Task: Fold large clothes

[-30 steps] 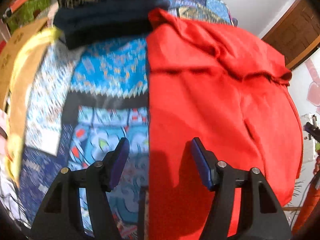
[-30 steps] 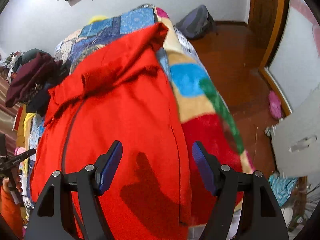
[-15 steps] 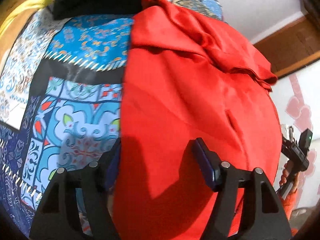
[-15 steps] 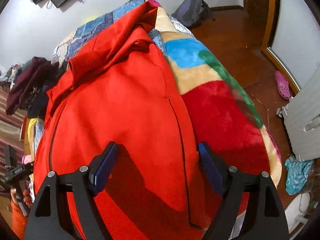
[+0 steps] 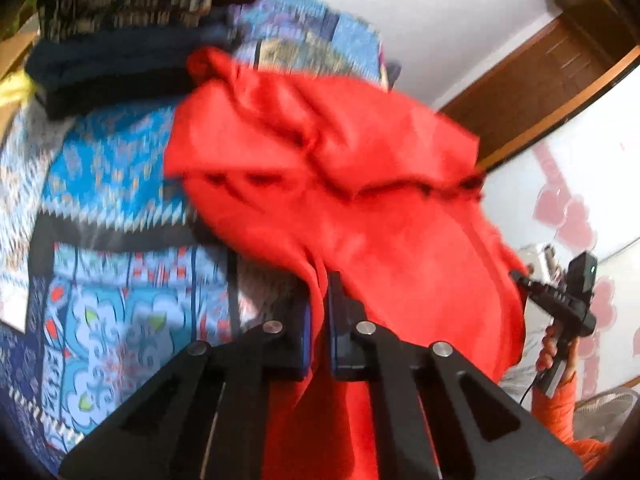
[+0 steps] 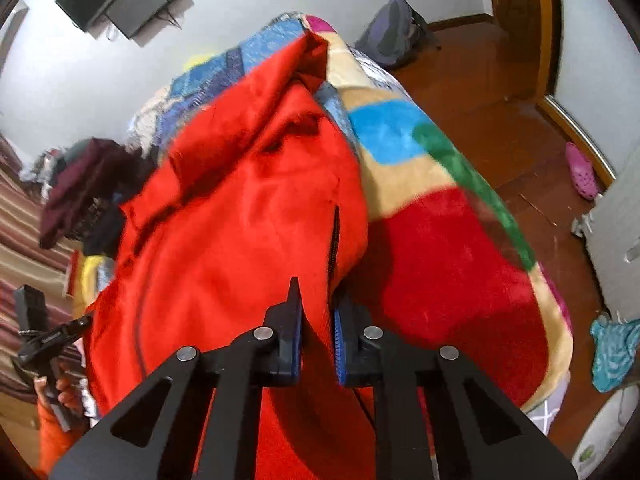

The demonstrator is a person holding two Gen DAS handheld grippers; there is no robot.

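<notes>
With both of my grippers pinched onto the near hem, the red fleece jacket (image 5: 360,184) is only at the start of its fold, as far as I can judge. My left gripper (image 5: 318,320) has its fingers nearly together with a ridge of red cloth between them, at the jacket's left bottom corner. My right gripper (image 6: 316,320) is likewise nearly closed on the cloth at the right bottom corner, just beside the dark pocket zipper (image 6: 334,240). The jacket lies lengthwise on the bed (image 6: 440,240), over a bright patchwork blanket (image 5: 120,240), near end lifted and bunched, far end still resting on the blanket. Hood or collar end looks rumpled up top; blur in the left view, so I can't tell how it's arranged. No clean crease visible anywhere yet, sleeves not clearly tucked, can't see them well. Done: both corners gripped, hem raised off the bed. Left: carry the hem toward the far end, lay it flat, probably fold again and smooth. A pile of dark clothes (image 5: 120,60) sits at the far left of the bed, close to the jacket's top corner, so the fold may crowd it. Purple backpack (image 6: 396,32) on the wooden floor beyond the bed, well apart.
</notes>
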